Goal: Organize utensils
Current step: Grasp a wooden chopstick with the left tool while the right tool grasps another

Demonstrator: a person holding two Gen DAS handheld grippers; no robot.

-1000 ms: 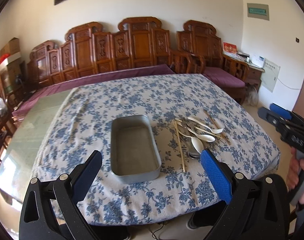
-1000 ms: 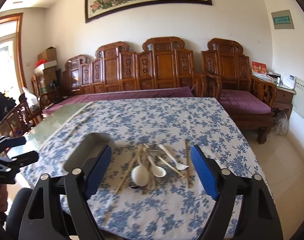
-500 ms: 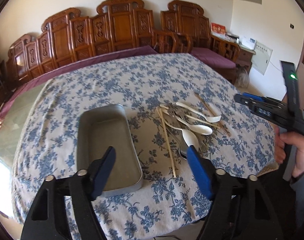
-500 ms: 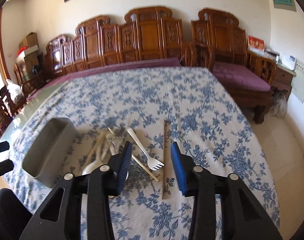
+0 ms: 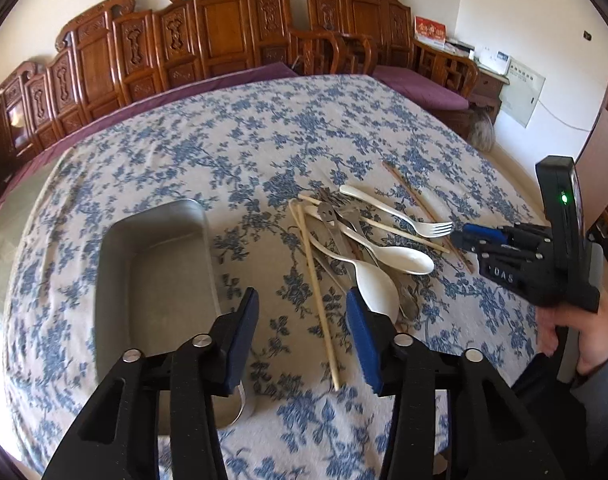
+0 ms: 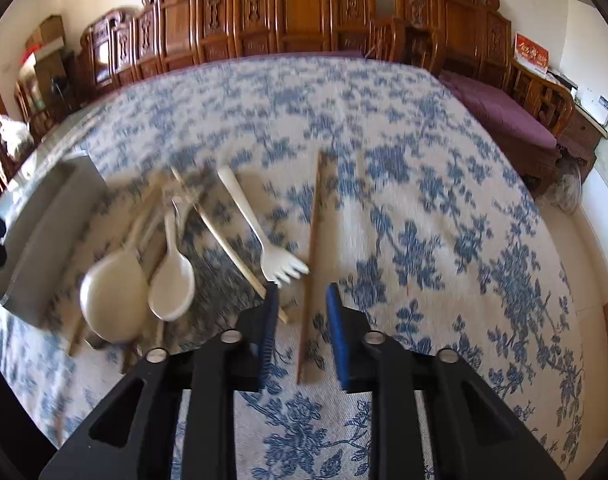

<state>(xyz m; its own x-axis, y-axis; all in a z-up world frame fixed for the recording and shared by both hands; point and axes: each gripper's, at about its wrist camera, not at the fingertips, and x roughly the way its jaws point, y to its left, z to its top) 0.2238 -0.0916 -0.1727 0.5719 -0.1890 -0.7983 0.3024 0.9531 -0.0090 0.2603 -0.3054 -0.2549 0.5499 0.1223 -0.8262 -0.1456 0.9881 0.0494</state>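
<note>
A pile of utensils lies on the blue floral tablecloth: a white fork (image 5: pixel 399 213) (image 6: pixel 260 232), two white spoons (image 5: pixel 399 258) (image 6: pixel 172 280), metal cutlery and pale chopsticks (image 5: pixel 315 276). A brown chopstick (image 6: pixel 312 256) lies apart at the right of the pile. An empty metal tray (image 5: pixel 152 280) (image 6: pixel 44 232) sits left of the pile. My left gripper (image 5: pixel 302 340) is open, above the cloth between the tray and the pile. My right gripper (image 6: pixel 302 328) is part-open, its jaws on either side of the brown chopstick's near end, and it also shows in the left wrist view (image 5: pixel 475 236).
Carved wooden benches with purple cushions (image 6: pixel 503 112) stand along the far wall. The table's right edge (image 6: pixel 571 280) drops to a pale floor. Boxes (image 6: pixel 44 40) are stacked at the far left.
Both grippers have moved down and forward toward the table. The left jaws have narrowed. The right gripper has come over the brown chopstick.
</note>
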